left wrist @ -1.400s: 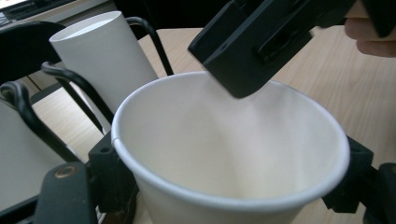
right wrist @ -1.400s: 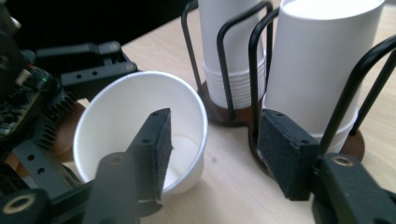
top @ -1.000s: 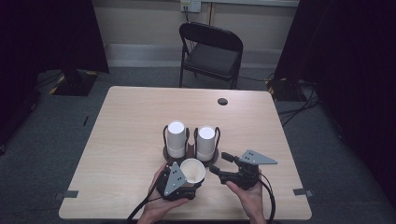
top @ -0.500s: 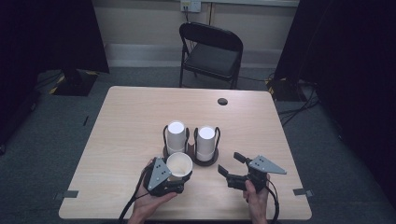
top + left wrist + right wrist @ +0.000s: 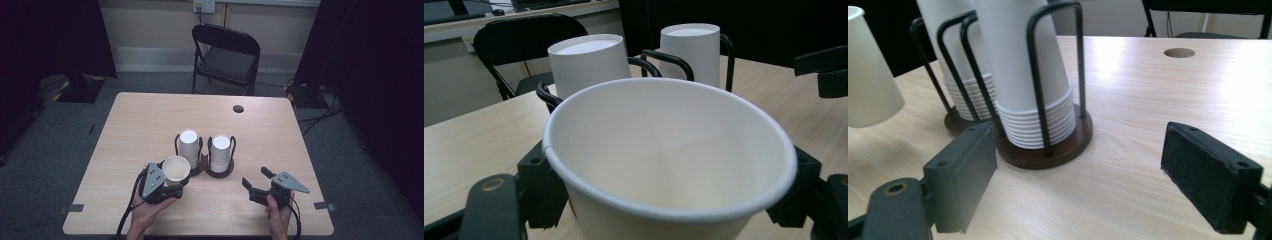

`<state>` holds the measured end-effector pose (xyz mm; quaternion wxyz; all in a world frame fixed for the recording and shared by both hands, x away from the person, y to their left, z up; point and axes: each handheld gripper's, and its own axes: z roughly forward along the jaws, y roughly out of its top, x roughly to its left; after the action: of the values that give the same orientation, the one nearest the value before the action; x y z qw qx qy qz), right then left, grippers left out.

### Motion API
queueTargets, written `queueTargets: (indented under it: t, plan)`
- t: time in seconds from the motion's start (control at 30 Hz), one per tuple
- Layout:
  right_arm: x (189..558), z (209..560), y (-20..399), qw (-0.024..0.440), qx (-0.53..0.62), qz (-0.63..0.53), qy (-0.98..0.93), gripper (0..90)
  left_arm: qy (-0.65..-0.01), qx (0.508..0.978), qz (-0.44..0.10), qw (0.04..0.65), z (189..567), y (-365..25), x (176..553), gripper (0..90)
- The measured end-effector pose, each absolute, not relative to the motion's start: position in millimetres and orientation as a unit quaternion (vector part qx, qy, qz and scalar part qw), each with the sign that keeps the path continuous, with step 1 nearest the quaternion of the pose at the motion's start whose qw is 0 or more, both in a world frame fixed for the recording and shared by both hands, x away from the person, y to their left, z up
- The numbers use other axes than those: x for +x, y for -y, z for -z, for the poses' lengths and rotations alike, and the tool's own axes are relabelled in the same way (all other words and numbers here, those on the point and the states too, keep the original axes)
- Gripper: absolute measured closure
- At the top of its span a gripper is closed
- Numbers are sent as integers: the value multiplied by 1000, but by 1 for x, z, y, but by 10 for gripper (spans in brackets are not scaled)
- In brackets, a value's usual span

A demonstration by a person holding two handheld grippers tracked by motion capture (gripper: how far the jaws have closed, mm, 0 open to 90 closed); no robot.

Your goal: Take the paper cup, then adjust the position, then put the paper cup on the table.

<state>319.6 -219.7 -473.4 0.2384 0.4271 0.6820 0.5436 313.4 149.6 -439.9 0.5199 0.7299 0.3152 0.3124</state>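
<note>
— What do we have nearest, between our jaws?

— Our left gripper pinches a paper cup mouth up; a black pad presses each side of it just below the rim. Our right gripper has nothing between its jaws, which have just been opening and now stand spread wide over bare table.

— And past the jaws?

— Just beyond the held cup stand two stacks of upturned cups, each inside a black wire holder on a round dark base. From the right jaws, the nearer holder sits ahead and left. Whether the held cup touches the left stack, we cannot quite tell. Farther off, a folding chair.
</note>
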Motion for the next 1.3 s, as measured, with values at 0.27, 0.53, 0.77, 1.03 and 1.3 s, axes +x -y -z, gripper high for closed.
queueTargets:
  t: [0.27,0.53,0.77,1.03,1.3]
  plan:
    - [321,482,226,246,437,-537,-678,138,-328,708,-325,534,430,-164,323,217]
    - [323,490,228,261,445,-534,-670,137,-356,685,-337,538,424,-181,334,218]
    - [324,494,225,268,446,-539,-662,136,-376,678,-340,533,424,-192,349,217]
    - [324,494,226,274,449,-540,-658,135,-412,659,-328,537,428,-204,370,218]
    - [324,494,226,273,449,-540,-657,136,-423,658,-328,530,432,-205,386,219]
